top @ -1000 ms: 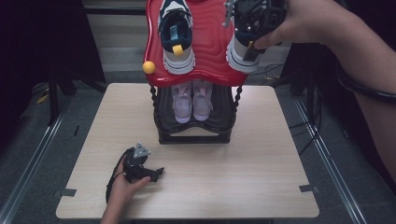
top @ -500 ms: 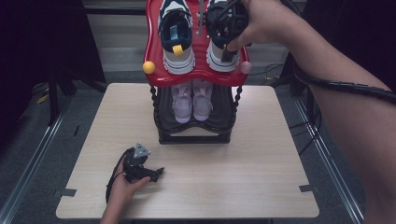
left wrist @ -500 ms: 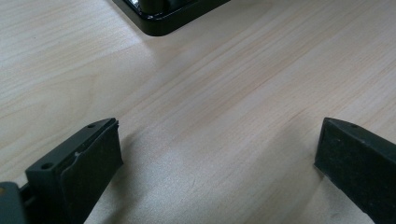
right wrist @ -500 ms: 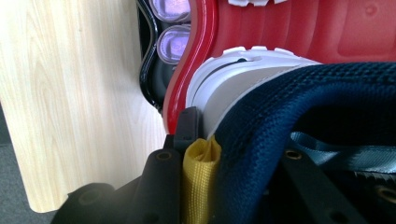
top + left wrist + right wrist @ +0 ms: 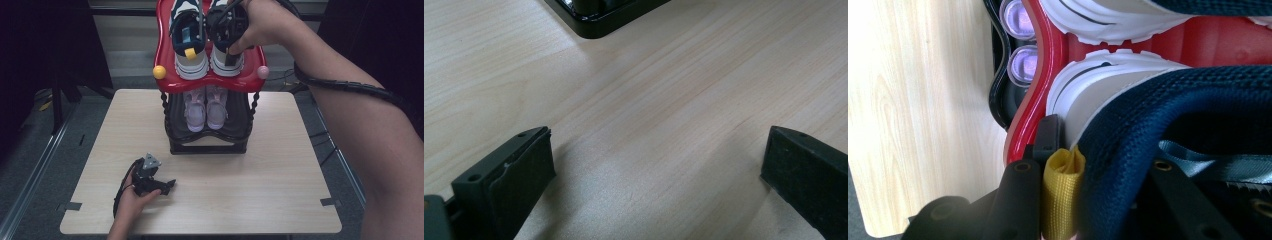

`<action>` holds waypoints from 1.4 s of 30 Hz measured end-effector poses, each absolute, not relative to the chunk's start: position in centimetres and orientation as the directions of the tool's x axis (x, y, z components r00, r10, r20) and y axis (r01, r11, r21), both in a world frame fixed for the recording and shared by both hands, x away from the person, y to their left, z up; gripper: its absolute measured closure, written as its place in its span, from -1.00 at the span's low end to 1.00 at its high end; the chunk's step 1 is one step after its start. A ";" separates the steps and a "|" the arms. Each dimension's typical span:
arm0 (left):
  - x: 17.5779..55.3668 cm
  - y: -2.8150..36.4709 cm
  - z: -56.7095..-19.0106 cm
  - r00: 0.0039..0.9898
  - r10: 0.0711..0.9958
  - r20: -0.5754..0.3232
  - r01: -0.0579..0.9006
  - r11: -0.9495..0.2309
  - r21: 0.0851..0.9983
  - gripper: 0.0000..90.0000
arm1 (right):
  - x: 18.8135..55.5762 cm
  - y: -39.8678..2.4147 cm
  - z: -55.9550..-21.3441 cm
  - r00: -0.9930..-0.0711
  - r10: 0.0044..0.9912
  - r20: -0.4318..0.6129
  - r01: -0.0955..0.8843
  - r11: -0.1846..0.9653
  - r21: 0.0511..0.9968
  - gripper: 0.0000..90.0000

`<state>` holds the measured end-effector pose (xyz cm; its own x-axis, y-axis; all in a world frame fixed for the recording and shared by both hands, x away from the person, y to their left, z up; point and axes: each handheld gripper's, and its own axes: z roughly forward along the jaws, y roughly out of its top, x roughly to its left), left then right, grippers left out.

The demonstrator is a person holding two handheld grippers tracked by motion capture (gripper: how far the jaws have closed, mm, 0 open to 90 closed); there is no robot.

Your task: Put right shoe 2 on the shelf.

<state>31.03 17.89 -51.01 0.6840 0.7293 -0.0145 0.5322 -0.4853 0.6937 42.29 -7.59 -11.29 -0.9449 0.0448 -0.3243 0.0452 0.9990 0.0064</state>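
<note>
Three views, one shoe rack

High view looks down on the table [image 5: 280, 200]; both gripper views sit close, sharing the shoe rack [image 5: 207, 145] with it.

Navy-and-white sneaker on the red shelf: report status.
Right gripper shut on the right navy-and-white sneaker, sole on red top shelf. Left gripper open, idle on wooden table. Nothing in the way.
</note>
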 end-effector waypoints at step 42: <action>31.0 17.9 -51.0 0.685 0.728 -0.018 0.531 -0.482 0.696 -1.00 | 41.3 -9.5 -9.6 -0.925 0.255 -0.282 0.209 0.961 0.183 -0.42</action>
<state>30.95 17.85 -51.04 0.6853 0.7281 -0.0185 0.5314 -0.4825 0.6963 41.28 -9.49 -9.59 -0.9249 0.2547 -0.2822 0.2087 0.9607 0.1830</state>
